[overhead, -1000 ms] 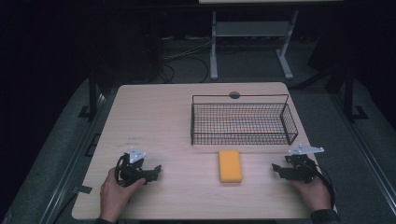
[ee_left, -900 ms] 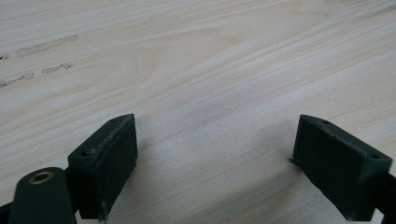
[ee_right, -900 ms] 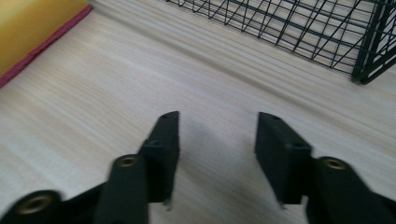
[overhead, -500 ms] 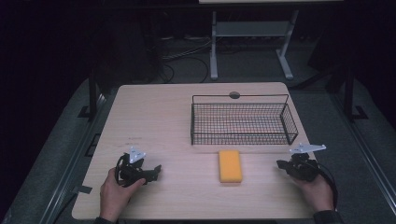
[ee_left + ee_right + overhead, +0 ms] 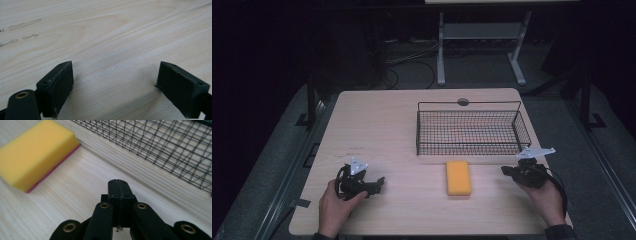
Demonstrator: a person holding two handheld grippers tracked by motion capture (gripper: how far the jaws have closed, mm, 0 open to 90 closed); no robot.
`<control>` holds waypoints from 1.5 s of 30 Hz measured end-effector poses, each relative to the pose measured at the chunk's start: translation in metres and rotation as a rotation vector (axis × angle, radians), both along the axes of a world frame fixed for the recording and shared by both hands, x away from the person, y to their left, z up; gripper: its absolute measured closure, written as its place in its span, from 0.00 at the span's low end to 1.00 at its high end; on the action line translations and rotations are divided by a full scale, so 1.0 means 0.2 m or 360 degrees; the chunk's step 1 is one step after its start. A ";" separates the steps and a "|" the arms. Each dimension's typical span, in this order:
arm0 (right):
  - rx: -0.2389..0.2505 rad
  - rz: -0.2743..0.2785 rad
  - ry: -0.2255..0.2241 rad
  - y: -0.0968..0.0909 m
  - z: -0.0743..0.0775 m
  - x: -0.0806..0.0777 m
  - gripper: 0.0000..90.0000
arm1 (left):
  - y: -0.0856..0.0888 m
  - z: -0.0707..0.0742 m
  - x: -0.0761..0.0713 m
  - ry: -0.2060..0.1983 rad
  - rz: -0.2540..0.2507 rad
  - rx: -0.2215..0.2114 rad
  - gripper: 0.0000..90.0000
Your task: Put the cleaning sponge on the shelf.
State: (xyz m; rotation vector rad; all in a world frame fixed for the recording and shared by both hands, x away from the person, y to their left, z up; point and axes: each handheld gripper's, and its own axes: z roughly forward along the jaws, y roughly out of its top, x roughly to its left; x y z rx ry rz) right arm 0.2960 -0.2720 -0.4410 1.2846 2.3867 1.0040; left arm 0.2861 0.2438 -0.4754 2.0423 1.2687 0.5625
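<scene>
right gripper has slid toward the table's right edge; we see its jaws pressed together, empty. left gripper spread wide near left edge. yellow sponge lies just before the wire basket.

Sponge before basket

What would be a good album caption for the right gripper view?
Closed black jaws of the right gripper point across the wooden table toward a yellow sponge beside a wire basket.
</scene>
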 end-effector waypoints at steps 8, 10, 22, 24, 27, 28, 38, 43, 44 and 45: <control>0.0023 0.0058 -0.0008 0.05 0.03 0.04 0.99 | 0.00 0.00 0.00 -0.0003 0.0003 -0.0006 0.14; 0.0030 0.0067 -0.0007 0.06 0.03 0.04 0.99 | 0.00 0.00 0.00 -0.0004 0.0004 -0.0007 0.14; 0.0036 0.0145 -0.0003 0.15 0.05 0.10 0.99 | 0.00 0.00 0.00 -0.0004 0.0004 -0.0007 0.14; 0.0040 0.0149 -0.0002 0.16 0.05 0.11 0.99 | 0.00 0.00 0.00 -0.0004 0.0004 -0.0008 0.14; 0.0039 0.0161 0.0004 0.18 0.05 0.12 0.99 | 0.00 0.00 0.00 -0.0004 0.0004 -0.0007 0.14; 0.0039 0.0167 0.0005 0.19 0.05 0.13 0.99 | 0.00 0.00 0.00 -0.0003 0.0004 -0.0007 0.14; 0.0034 0.0218 0.0010 0.29 0.04 0.19 0.99 | 0.00 0.00 0.00 0.0000 0.0004 -0.0004 0.14; 0.0035 0.0240 0.0020 0.34 0.03 0.21 0.99 | 0.00 0.00 0.00 0.0000 0.0004 -0.0005 0.14; 0.0027 0.0249 0.0022 0.35 0.03 0.22 0.99 | 0.00 0.00 0.00 0.0000 0.0004 -0.0004 0.14; 0.0030 0.0250 0.0025 0.36 0.03 0.23 0.99 | 0.00 0.00 0.00 0.0000 0.0004 -0.0004 0.14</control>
